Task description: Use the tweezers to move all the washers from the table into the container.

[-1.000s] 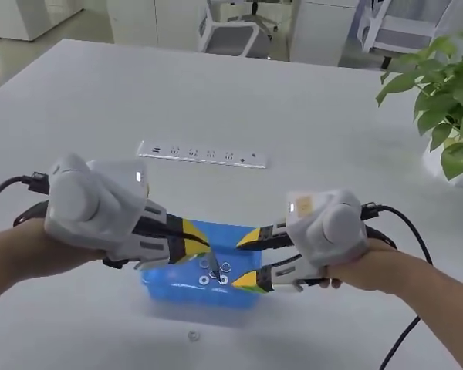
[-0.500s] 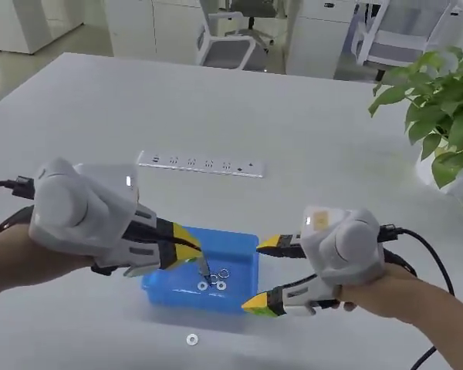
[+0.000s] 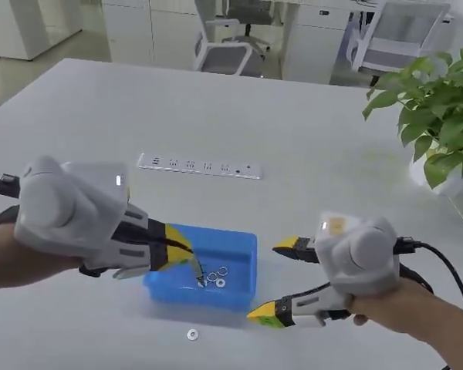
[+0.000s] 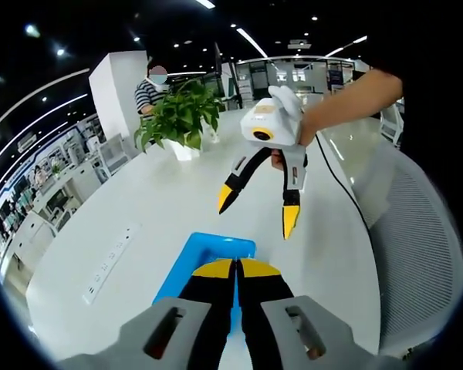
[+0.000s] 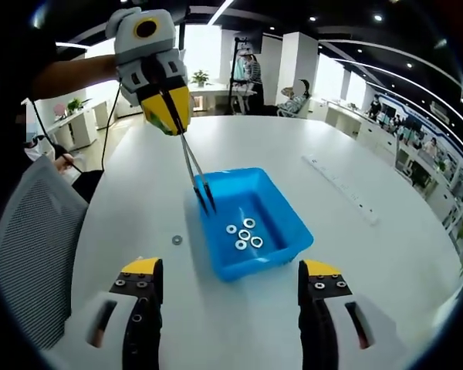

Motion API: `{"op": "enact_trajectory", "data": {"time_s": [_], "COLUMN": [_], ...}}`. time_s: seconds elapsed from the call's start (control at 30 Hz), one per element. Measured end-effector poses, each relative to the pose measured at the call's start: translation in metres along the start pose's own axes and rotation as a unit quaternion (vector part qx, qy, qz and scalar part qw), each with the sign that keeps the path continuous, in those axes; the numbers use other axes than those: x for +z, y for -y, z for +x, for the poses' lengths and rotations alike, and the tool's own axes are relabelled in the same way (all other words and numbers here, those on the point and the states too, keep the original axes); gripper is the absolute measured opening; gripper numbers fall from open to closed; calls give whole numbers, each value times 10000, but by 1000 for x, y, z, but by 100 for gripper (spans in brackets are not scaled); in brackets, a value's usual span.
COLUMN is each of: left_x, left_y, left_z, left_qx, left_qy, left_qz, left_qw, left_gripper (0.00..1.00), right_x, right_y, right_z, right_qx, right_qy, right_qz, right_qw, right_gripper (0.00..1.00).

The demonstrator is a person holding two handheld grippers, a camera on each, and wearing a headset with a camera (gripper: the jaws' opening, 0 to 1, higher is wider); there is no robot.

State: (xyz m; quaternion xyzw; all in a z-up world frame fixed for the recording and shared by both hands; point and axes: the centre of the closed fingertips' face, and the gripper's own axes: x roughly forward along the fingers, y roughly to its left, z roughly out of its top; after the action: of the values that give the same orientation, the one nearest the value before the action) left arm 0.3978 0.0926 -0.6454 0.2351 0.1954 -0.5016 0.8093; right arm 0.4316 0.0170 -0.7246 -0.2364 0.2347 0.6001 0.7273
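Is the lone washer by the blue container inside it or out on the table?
Out. The washer lies on the table beside the blue container; the tweezers point into the container.

four washers (image 5: 249, 223) in one container (image 5: 251, 266), a fifth washer (image 5: 177, 240) out on the desk (image 3: 293, 139). also counted: two tools, the left hand-held gripper (image 3: 184, 250) and the right hand-held gripper (image 3: 264, 281), one pair of tweezers (image 5: 194, 173), one power strip (image 3: 198, 165), one plant (image 3: 432, 116).
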Motion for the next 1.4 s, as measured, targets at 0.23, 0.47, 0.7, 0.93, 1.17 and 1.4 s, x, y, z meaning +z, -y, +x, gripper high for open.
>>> {"op": "enact_trajectory", "data": {"time_s": [0.23, 0.47, 0.7, 0.93, 1.17, 1.4], "left_x": [3, -1, -6, -13, -20, -24], "left_y": [3, 11, 18, 26, 33, 39], "left_z": [-7, -9, -8, -4, 0, 5], "left_qx": [32, -51, -157, -290, -419, -532], "left_qy": [19, -70, -129, -206, -285, -339], "left_qz": [19, 29, 40, 32, 27, 7], "left_qw": [10000, 10000, 9998, 9994, 9987, 9980], "left_gripper": [4, 4, 4, 4, 4, 4], "right_x": [-4, -6, -7, -8, -12, -13], "right_y": [-6, -9, -13, -21, -23, -24], "right_z": [-4, -8, -10, -7, -5, -2], "right_qx": [-81, -162, -207, -200, -205, -220], "right_qy": [10, 40, 81, 119, 95, 124], "right_qz": [117, 186, 258, 341, 382, 438], "right_qw": [9999, 9997, 9994, 9991, 9990, 9987], "right_gripper": [77, 79, 81, 88, 92, 96]}}
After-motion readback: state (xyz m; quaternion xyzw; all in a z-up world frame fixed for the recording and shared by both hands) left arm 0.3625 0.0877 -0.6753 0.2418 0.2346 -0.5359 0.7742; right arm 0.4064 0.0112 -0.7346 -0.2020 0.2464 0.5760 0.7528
